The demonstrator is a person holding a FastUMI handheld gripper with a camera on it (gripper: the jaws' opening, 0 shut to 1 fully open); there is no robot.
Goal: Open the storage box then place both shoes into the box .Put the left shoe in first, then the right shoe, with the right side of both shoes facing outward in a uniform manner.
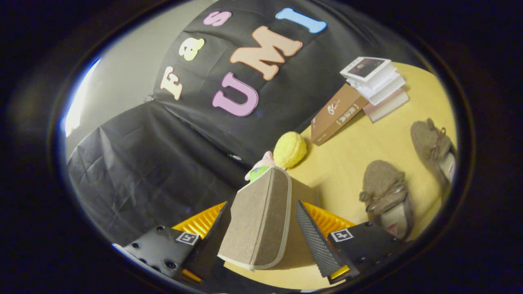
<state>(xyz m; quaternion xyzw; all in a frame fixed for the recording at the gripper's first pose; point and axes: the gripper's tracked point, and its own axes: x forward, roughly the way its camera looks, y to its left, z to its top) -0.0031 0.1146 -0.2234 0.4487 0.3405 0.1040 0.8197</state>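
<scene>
The box lid (259,220), a tan fabric flap with a pale trimmed edge, stands raised between the fingers (318,241), which sit partly open on either side of it; whether both press on it I cannot tell. The gripper (261,245) is tilted, so the yellow counter (347,163) slopes, with a yellow plush toy (289,150) just beyond the lid. Further right lie two brown fuzzy shoes (386,192) with bows, well apart, and beyond them a brown book (336,114) leans against a stack of books (378,87) before the black cloth wall (163,155).
</scene>
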